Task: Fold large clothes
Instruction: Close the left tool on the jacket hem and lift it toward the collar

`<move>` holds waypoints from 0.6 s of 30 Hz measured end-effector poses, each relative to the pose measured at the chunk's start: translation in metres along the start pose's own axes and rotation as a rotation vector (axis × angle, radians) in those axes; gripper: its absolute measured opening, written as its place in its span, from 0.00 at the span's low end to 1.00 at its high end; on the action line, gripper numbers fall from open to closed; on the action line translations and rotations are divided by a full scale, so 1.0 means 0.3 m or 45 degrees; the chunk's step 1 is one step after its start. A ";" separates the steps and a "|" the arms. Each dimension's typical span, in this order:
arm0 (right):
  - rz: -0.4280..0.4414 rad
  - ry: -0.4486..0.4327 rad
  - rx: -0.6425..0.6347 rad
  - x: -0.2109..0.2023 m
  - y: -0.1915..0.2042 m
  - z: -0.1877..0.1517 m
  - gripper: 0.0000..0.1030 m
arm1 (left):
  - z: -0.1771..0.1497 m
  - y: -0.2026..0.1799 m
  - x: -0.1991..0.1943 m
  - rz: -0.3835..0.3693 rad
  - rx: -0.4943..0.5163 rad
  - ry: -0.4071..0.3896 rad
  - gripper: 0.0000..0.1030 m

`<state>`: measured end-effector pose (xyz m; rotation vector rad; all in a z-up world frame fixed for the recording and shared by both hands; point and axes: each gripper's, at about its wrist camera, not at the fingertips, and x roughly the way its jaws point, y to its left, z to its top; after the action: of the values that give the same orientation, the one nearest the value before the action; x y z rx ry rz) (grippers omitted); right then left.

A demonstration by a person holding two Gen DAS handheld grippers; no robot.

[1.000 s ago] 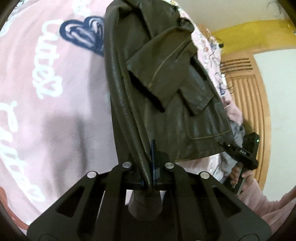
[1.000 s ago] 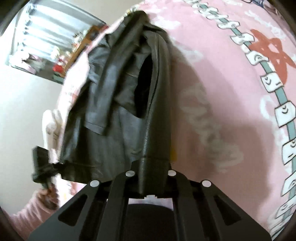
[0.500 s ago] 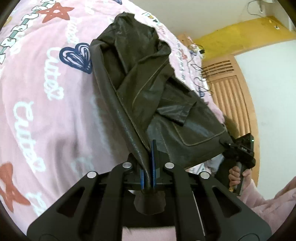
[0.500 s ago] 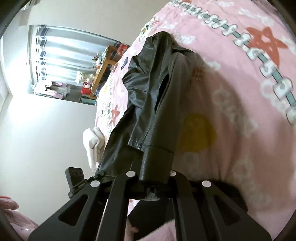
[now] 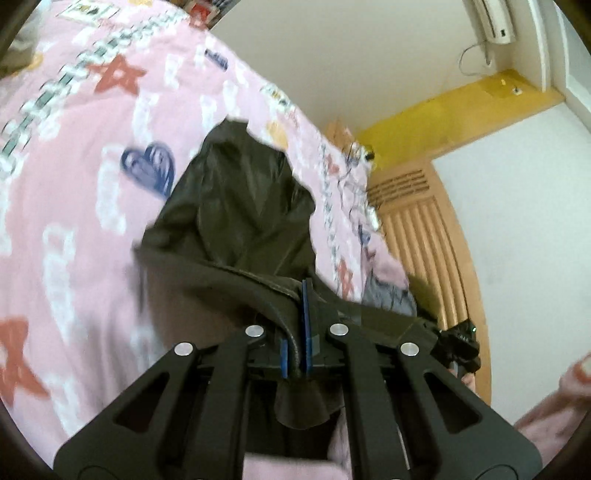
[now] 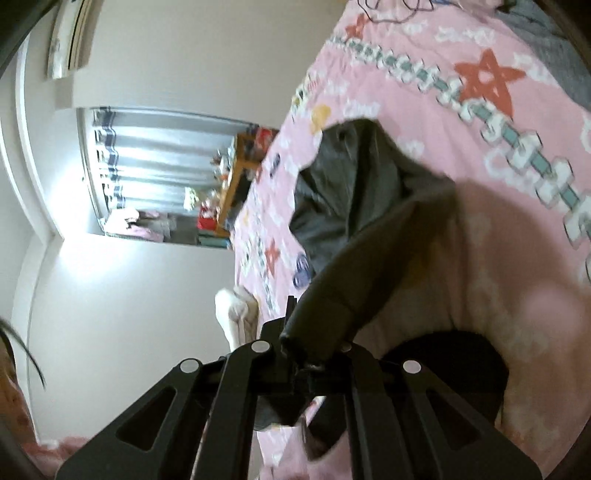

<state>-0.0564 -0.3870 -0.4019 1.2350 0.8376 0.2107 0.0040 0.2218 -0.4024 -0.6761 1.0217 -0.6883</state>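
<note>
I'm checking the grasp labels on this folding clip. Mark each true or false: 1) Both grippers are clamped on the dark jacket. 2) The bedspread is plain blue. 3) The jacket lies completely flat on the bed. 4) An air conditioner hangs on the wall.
1) True. The left gripper and the right gripper are each shut on the dark jacket.
2) False. The bedspread is pink, printed with stars, hearts and lettering.
3) False. The near edge is raised into the jaws of both grippers; only the far part rests on the bed.
4) True. The air conditioner is mounted high on the wall.
</note>
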 end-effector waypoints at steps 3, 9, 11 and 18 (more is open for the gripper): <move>0.034 -0.028 -0.001 0.075 0.022 0.144 0.05 | 0.146 0.006 0.075 0.013 0.017 -0.028 0.05; 0.015 -0.016 -0.007 0.293 0.050 0.473 0.05 | 0.467 0.065 0.283 0.077 0.042 -0.033 0.05; 0.005 -0.003 0.034 0.376 0.027 0.573 0.05 | 0.558 0.104 0.365 0.117 0.042 -0.010 0.05; -0.144 0.075 0.078 0.726 -0.093 0.934 0.05 | 0.830 0.226 0.709 0.278 0.110 0.131 0.05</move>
<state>0.2719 -0.4825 -0.5012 1.2396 0.9679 0.1312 0.3207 0.1420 -0.4745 -0.4492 1.1352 -0.5771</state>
